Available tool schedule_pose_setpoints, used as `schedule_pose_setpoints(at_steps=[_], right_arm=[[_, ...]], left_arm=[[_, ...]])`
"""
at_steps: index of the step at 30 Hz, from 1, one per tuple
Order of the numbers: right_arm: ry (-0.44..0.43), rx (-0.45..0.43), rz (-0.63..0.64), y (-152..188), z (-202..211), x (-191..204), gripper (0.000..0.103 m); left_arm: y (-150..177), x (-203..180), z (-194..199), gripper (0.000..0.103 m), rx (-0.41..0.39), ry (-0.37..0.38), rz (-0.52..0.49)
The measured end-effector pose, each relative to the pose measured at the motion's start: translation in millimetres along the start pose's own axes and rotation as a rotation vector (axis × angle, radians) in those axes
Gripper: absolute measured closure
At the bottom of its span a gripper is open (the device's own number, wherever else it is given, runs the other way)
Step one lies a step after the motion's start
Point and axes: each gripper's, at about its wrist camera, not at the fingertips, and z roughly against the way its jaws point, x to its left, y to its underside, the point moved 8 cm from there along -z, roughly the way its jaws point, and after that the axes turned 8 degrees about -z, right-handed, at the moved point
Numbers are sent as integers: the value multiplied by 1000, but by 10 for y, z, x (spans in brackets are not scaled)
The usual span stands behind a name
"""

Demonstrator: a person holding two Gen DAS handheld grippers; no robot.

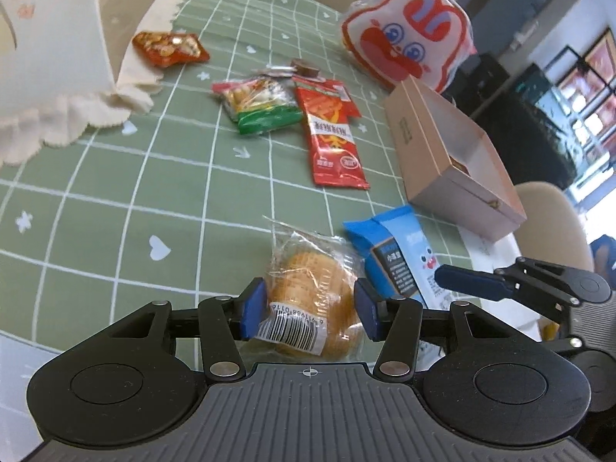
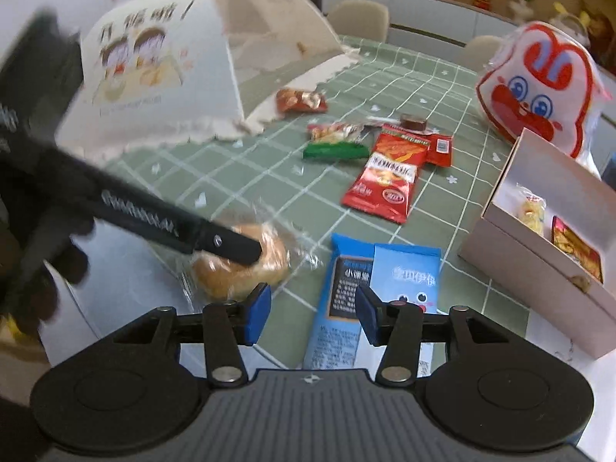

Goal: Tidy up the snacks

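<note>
A clear-wrapped round bun (image 1: 312,300) sits between the blue pads of my left gripper (image 1: 310,310), which press on its two sides near the table's front edge. In the right wrist view the left gripper's black finger (image 2: 231,244) lies across the blurred bun (image 2: 238,273). A blue snack packet (image 2: 346,269) lies flat on the green checked cloth. My right gripper (image 2: 312,312) stands open just above its near end, pads clear of it. From the left wrist view, one right finger (image 1: 473,283) shows over the blue packet (image 1: 392,246).
An open beige box (image 2: 539,258) at the right holds a yellow and a red packet. A long red packet (image 2: 389,181), a green-and-red packet (image 2: 335,142) and a small red one (image 2: 300,100) lie mid-table. A mesh food cover (image 2: 173,77) stands left, a rabbit-face bag (image 2: 539,88) far right.
</note>
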Motion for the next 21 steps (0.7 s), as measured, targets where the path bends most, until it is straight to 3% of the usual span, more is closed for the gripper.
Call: schedule_pose_setpoints(at_steps=[6, 12, 15, 18, 21], right_arm=[[25, 13, 16, 46, -23, -27, 55], [83, 35, 45, 192, 59, -176, 53], [117, 38, 0, 252, 136, -357, 34], [150, 46, -54, 342, 170, -537, 32], [146, 65, -134, 414, 165, -677, 32]], left_arm=[[27, 36, -3, 44, -17, 22, 8], [-9, -274, -74, 43, 9, -63, -197], [11, -378, -164, 43, 26, -72, -232], [37, -418, -238, 43, 34, -77, -230], [39, -433, -233, 51, 19, -78, -213]])
